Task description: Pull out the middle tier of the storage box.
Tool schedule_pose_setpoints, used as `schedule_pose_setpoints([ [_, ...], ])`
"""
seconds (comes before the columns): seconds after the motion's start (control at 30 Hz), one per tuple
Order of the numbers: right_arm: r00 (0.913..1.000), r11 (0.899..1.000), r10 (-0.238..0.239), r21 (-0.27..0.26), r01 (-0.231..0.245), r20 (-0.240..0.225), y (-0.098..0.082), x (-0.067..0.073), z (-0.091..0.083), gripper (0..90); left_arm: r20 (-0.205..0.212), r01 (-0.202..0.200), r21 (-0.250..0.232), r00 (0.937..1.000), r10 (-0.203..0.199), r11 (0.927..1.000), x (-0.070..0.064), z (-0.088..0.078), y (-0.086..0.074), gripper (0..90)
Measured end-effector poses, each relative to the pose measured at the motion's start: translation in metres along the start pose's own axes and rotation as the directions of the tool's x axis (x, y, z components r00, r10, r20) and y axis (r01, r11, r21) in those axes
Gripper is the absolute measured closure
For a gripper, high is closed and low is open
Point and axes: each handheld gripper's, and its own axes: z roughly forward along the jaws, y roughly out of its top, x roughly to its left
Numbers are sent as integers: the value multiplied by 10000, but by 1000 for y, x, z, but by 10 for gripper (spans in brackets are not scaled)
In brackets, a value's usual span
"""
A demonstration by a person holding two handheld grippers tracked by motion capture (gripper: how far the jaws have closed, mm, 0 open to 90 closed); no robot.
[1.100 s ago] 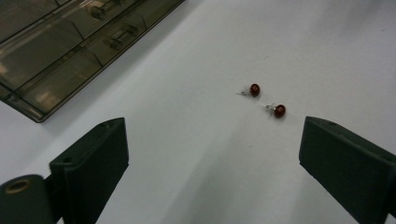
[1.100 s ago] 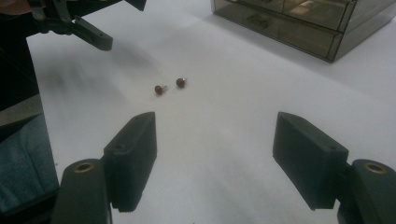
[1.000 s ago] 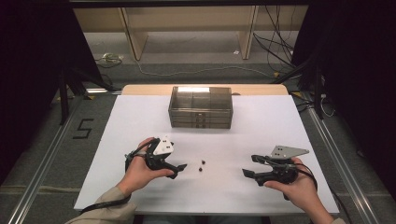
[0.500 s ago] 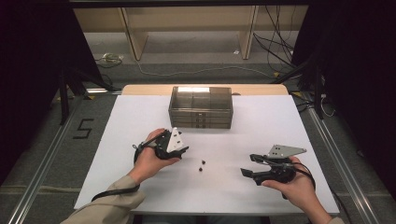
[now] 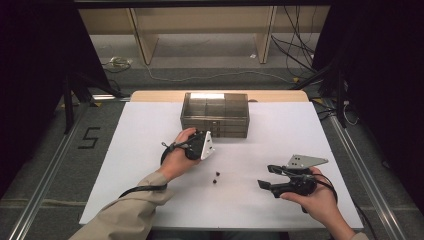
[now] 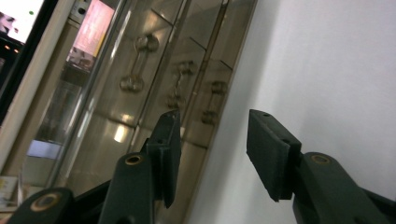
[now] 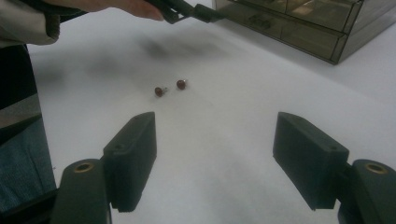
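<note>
A small smoky clear drawer box (image 5: 215, 114) stands at the far middle of the white table. My left gripper (image 5: 206, 138) is right in front of its lower drawers. In the left gripper view, my left gripper (image 6: 212, 151) points at the drawer fronts with their small handles (image 6: 135, 65); its jaws have just been closing, stand part open, and have nothing between them. Two small dark red beads (image 5: 216, 177) lie on the table between the hands. My right gripper (image 5: 265, 176) rests at the near right, jaws wide open and empty. In the right gripper view, my right gripper (image 7: 215, 158) points at the beads (image 7: 170, 87).
The white table top (image 5: 280, 135) ends at a wooden strip behind the box. Dark floor, metal rails and cables surround the table. In the right gripper view the left hand's gripper (image 7: 187, 10) and the drawer box (image 7: 303, 23) show at the top.
The left hand has moved away from the beads, forward to the front of the drawer box. Its jaws have narrowed. The right hand has stayed in place.
</note>
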Motion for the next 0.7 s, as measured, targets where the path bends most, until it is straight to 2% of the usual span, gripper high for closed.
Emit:
schedule_pose_setpoints([
  [0.03,10000,10000,5,1,-5,-1,0,0,0,309,-111,-214,31,9997,214,9998,1,3,3,562],
  [0.17,10000,10000,0,-2,0,-22,0,0,0,309,-352,-648,152,9972,653,9978,2,10,11,583],
  [0.33,10000,10000,10,-3,-10,-39,0,0,0,309,-643,-849,220,9942,861,9961,4,17,16,596],
  [0.4,10000,10000,15,-6,-15,-42,0,0,0,309,-695,-1053,388,9917,1078,9937,5,19,16,602],
  [0.5,10000,10000,-1,-15,1,-40,0,0,0,309,-755,-1068,420,9911,1098,9934,4,24,15,619],
  [0.53,10000,10000,-1,-15,1,-40,0,0,0,309,-805,-1330,632,9872,1379,9891,4,24,15,619],
  [0.6,10000,10000,-3,-18,3,-41,0,0,0,310,-831,-1381,659,9862,1434,9882,3,26,16,632],
  [0.67,10000,10000,-4,-14,4,-46,0,0,0,310,-905,-1610,815,9816,1681,9836,2,26,17,640],
  [0.7,10000,10000,-4,-11,4,-44,0,0,0,310,-1053,-1620,768,9799,1696,9838,0,27,17,643],
])
